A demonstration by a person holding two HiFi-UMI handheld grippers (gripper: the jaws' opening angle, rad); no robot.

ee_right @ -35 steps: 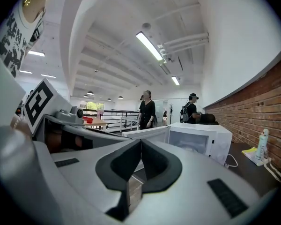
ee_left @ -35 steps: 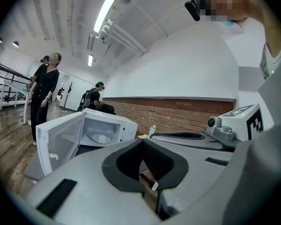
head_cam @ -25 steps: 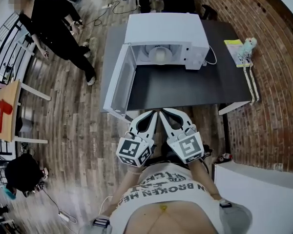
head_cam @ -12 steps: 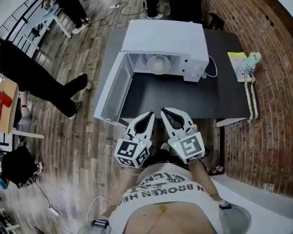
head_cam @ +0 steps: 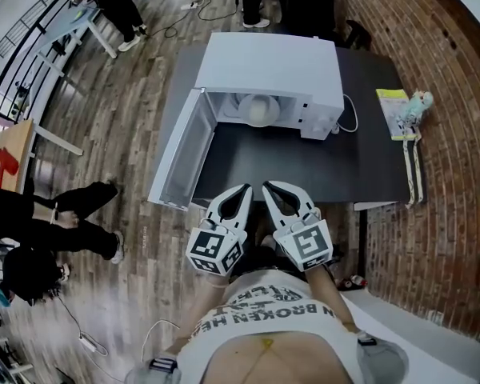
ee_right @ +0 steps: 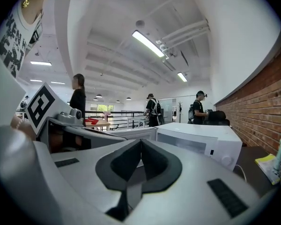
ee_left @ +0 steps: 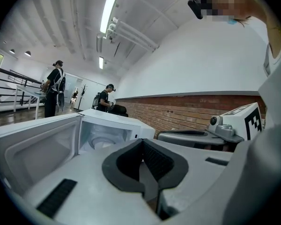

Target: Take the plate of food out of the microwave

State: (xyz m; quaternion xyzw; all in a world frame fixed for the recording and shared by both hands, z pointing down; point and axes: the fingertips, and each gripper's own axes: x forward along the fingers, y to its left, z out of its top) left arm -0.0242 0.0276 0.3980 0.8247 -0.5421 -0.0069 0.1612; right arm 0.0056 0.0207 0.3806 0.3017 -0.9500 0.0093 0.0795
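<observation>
Far to the left of the left gripper (head_cam: 242, 194), a person in black trousers (head_cam: 56, 214) stands on the wood-plank floor (head_cam: 120, 134). Ahead of that gripper and a little to its left, the white hinged microwave door (head_cam: 180, 154) stands swung wide open, jutting past the edge of the dark flat bench (head_cam: 304, 162).

The left gripper is held low, close in front of the person's body, near the bench's near edge. In the left gripper view its dark pads (ee_left: 152, 161) meet with nothing between them: pressed together and empty.

Straight ahead of both grippers, well apart from them, the white box-shaped microwave (head_cam: 272, 62) sits toward the far side of the bench with its cavity facing them. The white round plate of pale, rounded food (head_cam: 258, 110) rests inside that cavity; neither gripper touches it. From the left gripper view the plate (ee_left: 101, 143) shows through the open front, ahead and to the left of the jaws.

The right gripper (head_cam: 272, 192) is just beside the left, their tips close together. Its jaws are likewise closed on nothing, pads (ee_right: 152, 161) touching.

Ahead and to the right of the right gripper, a white cable (head_cam: 352, 117) loops beside the microwave. Farther right, a yellow-green booklet (head_cam: 392, 110) and a small pale toy figure (head_cam: 420, 102) lie at the bench's end, near the red brick wall (head_cam: 456, 174).
</observation>
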